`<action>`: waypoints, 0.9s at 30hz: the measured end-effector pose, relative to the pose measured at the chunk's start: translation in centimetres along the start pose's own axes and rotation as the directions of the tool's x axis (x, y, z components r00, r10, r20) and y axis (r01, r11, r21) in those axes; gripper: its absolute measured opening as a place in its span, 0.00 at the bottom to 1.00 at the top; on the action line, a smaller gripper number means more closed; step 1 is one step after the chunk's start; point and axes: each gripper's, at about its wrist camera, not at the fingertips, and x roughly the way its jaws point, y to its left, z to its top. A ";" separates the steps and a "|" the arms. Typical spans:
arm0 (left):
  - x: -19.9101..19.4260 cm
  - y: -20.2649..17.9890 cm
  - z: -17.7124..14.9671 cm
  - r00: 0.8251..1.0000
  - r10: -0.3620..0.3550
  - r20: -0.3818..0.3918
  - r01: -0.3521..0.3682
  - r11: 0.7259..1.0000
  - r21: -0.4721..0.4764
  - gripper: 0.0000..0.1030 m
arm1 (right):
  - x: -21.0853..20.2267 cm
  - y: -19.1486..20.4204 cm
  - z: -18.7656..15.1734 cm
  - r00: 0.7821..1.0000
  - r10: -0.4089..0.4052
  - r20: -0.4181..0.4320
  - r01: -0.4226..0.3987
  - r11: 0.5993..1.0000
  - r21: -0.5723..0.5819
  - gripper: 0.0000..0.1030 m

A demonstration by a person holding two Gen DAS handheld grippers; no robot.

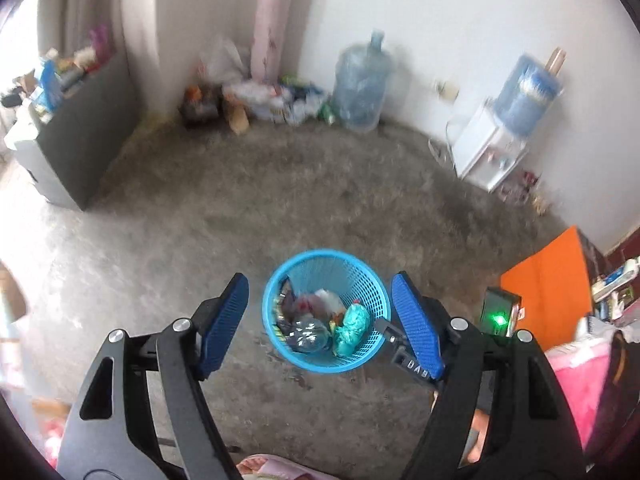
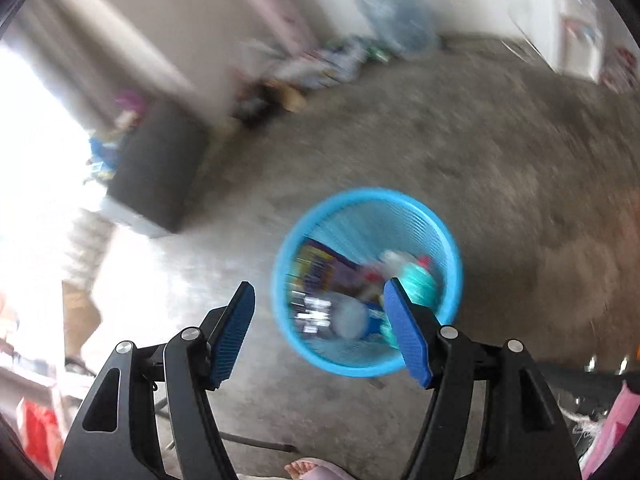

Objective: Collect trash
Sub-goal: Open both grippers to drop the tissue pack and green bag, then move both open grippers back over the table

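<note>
**Two empty grippers above a part-filled trash basket**

The left gripper hangs over a round blue mesh basket that stands on a bare concrete floor. Its blue pads are spread wide and hold nothing. The right gripper is also spread and empty, above and slightly to the left of the same basket; its view is smeared by motion blur, so detail there is unreliable.

Inside the basket lie a crushed clear bottle, a teal knotted bag, some white and red wrappers and a dark printed packet against the wall. The load sits low, well under the rim.

More litter lies in a heap along the far wall, beside a large water jug and well apart from the basket. A water dispenser stands further right.

Risks, as a judgement: the basket is light and could tip if a finger clips its rim. The right finger in the right wrist view overlaps the rim (whether it touches cannot be told). The fast motion suggested by the blur makes a clip more likely. The far heap also looks loose, so a pinched piece could drag others or slip out on the way back.
</note>
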 end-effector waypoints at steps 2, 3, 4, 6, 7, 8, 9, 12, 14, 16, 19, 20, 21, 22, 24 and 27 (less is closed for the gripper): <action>-5.1 1.5 -0.7 0.998 0.024 0.054 -0.024 1.000 -0.011 0.68 | -1.8 2.4 0.2 0.998 0.067 0.021 -0.065 0.996 -0.062 0.63; -7.5 2.3 -1.2 0.996 0.045 0.075 -0.044 0.999 -0.021 0.68 | -2.9 3.9 0.2 0.993 0.111 0.030 -0.107 0.989 -0.107 0.63; -11.0 3.6 -2.5 0.991 0.077 0.111 -0.073 0.996 -0.044 0.68 | -3.9 5.4 -0.1 0.988 0.151 0.035 -0.145 0.978 -0.148 0.63; -15.7 5.6 -4.4 0.979 0.124 0.161 -0.112 0.990 -0.082 0.68 | -5.5 8.5 -0.9 0.973 0.230 0.019 -0.220 0.949 -0.225 0.63; -18.3 6.8 -5.9 0.969 0.161 0.188 -0.142 0.984 -0.109 0.68 | -6.1 10.2 -1.4 0.963 0.268 -0.005 -0.259 0.929 -0.265 0.63; -20.9 8.1 -7.8 0.955 0.207 0.213 -0.179 0.973 -0.144 0.68 | -6.7 11.8 -2.2 0.952 0.305 -0.033 -0.300 0.903 -0.306 0.63; -22.8 9.1 -9.3 0.942 0.247 0.227 -0.209 0.962 -0.178 0.68 | -7.2 13.3 -3.0 0.941 0.333 -0.061 -0.334 0.878 -0.344 0.63; -27.6 12.6 -16.2 0.901 0.375 0.218 -0.301 0.902 -0.308 0.68 | -8.7 17.0 -5.8 0.913 0.382 -0.142 -0.404 0.800 -0.444 0.63; -29.2 14.4 -20.4 0.889 0.418 0.186 -0.328 0.865 -0.379 0.68 | -9.7 19.0 -7.9 0.891 0.410 -0.197 -0.451 0.745 -0.491 0.63; -29.9 15.8 -24.5 0.884 0.444 0.146 -0.342 0.827 -0.447 0.68 | -11.0 20.7 -10.3 0.861 0.439 -0.258 -0.507 0.685 -0.524 0.63; -29.8 17.9 -30.5 0.890 0.448 0.082 -0.335 0.765 -0.550 0.68 | -12.4 23.1 -13.9 0.793 0.476 -0.379 -0.608 0.581 -0.541 0.61; -29.4 18.5 -32.5 0.899 0.435 0.060 -0.319 0.742 -0.590 0.68 | -12.6 23.9 -15.2 0.773 0.478 -0.418 -0.634 0.547 -0.546 0.60; -28.8 19.0 -34.2 0.912 0.408 0.040 -0.295 0.721 -0.627 0.68 | -12.8 24.9 -16.9 0.743 0.477 -0.470 -0.669 0.498 -0.551 0.59; -28.5 19.5 -35.3 0.921 0.388 0.034 -0.275 0.709 -0.649 0.68 | -13.0 25.6 -18.4 0.723 0.469 -0.507 -0.690 0.465 -0.555 0.58; -27.2 20.0 -37.4 0.935 0.354 0.029 -0.237 0.681 -0.693 0.65 | -12.7 27.4 -21.6 0.709 0.415 -0.570 -0.705 0.417 -0.573 0.54; -25.4 20.8 -39.0 0.953 0.300 0.041 -0.172 0.647 -0.743 0.62 | -11.2 29.0 -25.0 0.694 0.341 -0.634 -0.719 0.376 -0.585 0.49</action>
